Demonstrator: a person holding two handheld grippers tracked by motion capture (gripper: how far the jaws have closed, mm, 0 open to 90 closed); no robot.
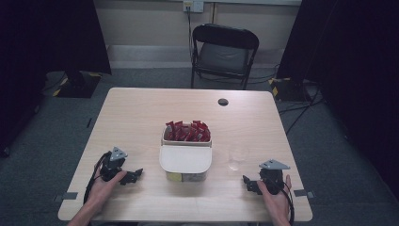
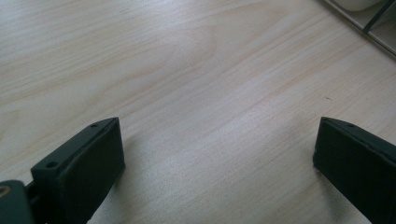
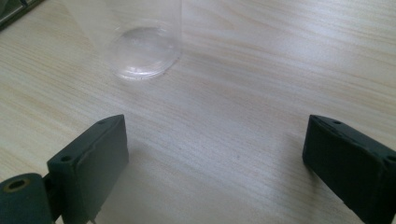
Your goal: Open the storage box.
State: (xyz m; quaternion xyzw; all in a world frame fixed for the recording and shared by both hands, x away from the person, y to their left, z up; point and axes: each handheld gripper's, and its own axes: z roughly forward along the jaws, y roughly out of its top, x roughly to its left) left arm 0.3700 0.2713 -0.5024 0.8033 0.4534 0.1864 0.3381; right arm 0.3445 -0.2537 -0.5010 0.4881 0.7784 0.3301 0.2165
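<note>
Both grippers rest on the table [image 1: 141, 108], jaws spread and empty, as if parked ready. From the right gripper [image 1: 252, 184], the clear glass [image 1: 236, 157] stands near, at eleven o'clock. The left gripper [image 1: 131, 176] faces the white box [image 1: 185, 160]; its red packets [image 1: 187, 132], perhaps sachets, lie beyond.

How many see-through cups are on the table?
1. The clear cup stands upright on the table, right of the white box and just ahead of the right gripper. It looks empty. None other shows, though the box could hide something small.
</note>
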